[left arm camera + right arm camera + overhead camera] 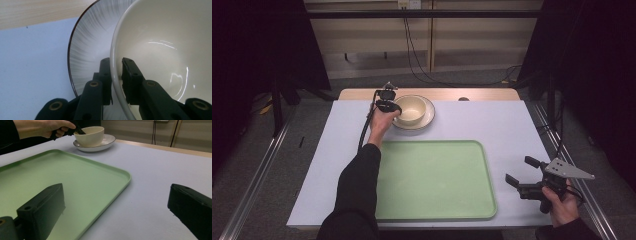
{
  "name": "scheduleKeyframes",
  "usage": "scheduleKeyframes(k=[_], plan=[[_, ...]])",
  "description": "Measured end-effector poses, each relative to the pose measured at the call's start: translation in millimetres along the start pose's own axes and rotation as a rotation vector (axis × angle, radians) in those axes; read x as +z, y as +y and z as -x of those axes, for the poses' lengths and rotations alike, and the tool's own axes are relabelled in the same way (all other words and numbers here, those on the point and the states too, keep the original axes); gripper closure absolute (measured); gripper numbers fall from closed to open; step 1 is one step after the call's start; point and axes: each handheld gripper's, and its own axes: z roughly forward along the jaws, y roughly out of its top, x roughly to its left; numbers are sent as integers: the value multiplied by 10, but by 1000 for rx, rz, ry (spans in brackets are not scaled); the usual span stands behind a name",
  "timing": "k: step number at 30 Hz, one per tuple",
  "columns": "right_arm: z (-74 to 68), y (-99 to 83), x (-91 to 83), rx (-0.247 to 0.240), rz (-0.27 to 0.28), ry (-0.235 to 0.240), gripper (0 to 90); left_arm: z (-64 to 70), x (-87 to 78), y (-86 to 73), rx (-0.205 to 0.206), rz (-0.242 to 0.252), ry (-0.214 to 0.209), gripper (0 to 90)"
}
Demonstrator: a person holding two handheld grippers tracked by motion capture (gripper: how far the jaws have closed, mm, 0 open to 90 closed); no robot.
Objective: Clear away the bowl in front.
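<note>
1. High view: a pale table (512,125) stands on grey floor, dark curtains at both sides, green tray (437,180) at lower centre.
2. Cream glossy bowl (411,108) sits on a dark-rimmed plate (428,119), upper centre.
3. Left gripper (116,72) is clamped on the bowl's wall; right gripper (519,172) gapes wide, lower right.

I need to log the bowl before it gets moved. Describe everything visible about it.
The bowl is cream-coloured, glossy and ceramic-looking, round with a plain rim and empty inside. It stands upright on a white, dark-rimmed plate at the far side of the table, beyond the green tray. The left claw pinches its wall, one jaw inside, one outside.
</note>
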Motion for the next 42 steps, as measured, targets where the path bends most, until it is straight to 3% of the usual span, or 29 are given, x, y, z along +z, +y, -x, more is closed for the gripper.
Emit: scheduleKeyframes(k=[9,17,22,25,29,37,42], plan=[[-1,-1,1,0,-1,2,8,-21,6,3,-36,-1,-13,796],[-2,-2,2,1,1,3,8,-53,2,15,-103,12,-45,836],[5,-3,-1,0,8,6,8,-69,-8,15,-117,4,-60,837],[1,-2,-5,4,10,9,8,-64,-24,18,-142,27,-73,838],[-2,-4,-4,4,8,10,8,-74,-46,24,-131,26,-81,836],[-3,-6,-6,0,11,10,7,-64,-59,18,-153,38,-85,835],[0,-5,-10,-7,14,11,5,-42,-70,20,-138,41,-91,831]])
